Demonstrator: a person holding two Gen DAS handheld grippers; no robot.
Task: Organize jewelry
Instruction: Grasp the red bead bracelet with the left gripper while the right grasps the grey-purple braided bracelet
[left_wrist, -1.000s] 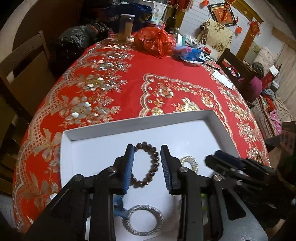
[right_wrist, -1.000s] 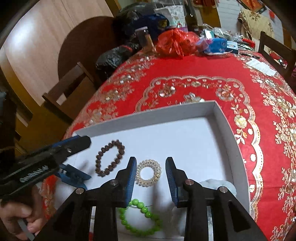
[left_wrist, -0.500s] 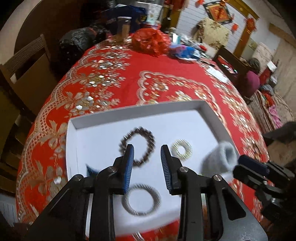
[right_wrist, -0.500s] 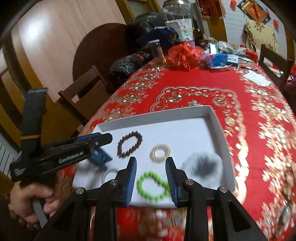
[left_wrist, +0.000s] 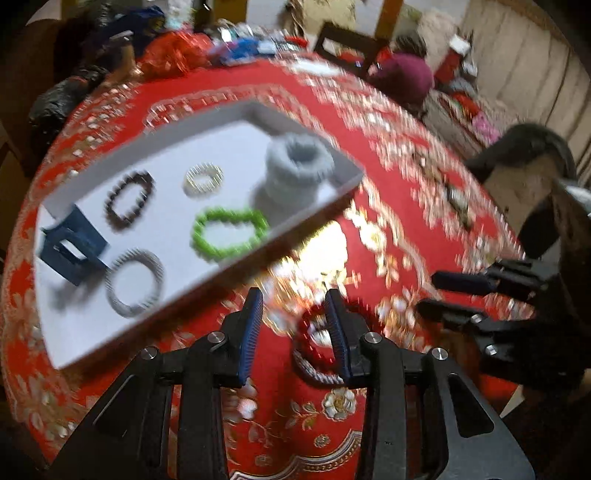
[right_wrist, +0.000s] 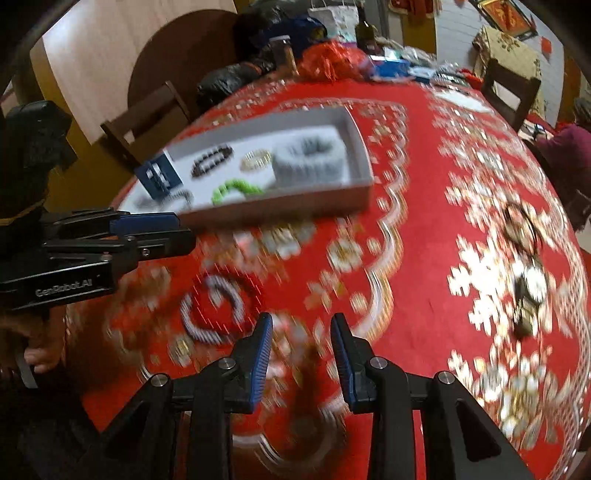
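The white tray (left_wrist: 207, 118) holds a dark bead bracelet (left_wrist: 127, 199), a green bead bracelet (left_wrist: 229, 234), a gold coil ring (left_wrist: 203, 180), a grey scrunchie (left_wrist: 295, 170), a blue claw clip (left_wrist: 70, 251) and a silver hair tie (left_wrist: 135, 282). My left gripper (left_wrist: 293, 299) hangs over the red cloth in front of the tray, its jaws opening with nothing between them. A red bead bracelet (left_wrist: 304, 325) and a grey ring (left_wrist: 314, 371) lie by its right finger. My right gripper (right_wrist: 301, 325) stands open and empty, to the right of that pair (right_wrist: 214, 310).
Dark jewelry pieces (right_wrist: 524, 258) lie on the tablecloth (right_wrist: 406, 229) to the right. Bags, a bottle and clutter (right_wrist: 325, 62) crowd the far end. Wooden chairs (right_wrist: 147, 122) stand at the left and far sides. A person's hand (right_wrist: 37, 343) holds the left gripper.
Both grippers have pulled back off the tray toward the near side of the table and now hover over the cloth. The view is blurred with motion.
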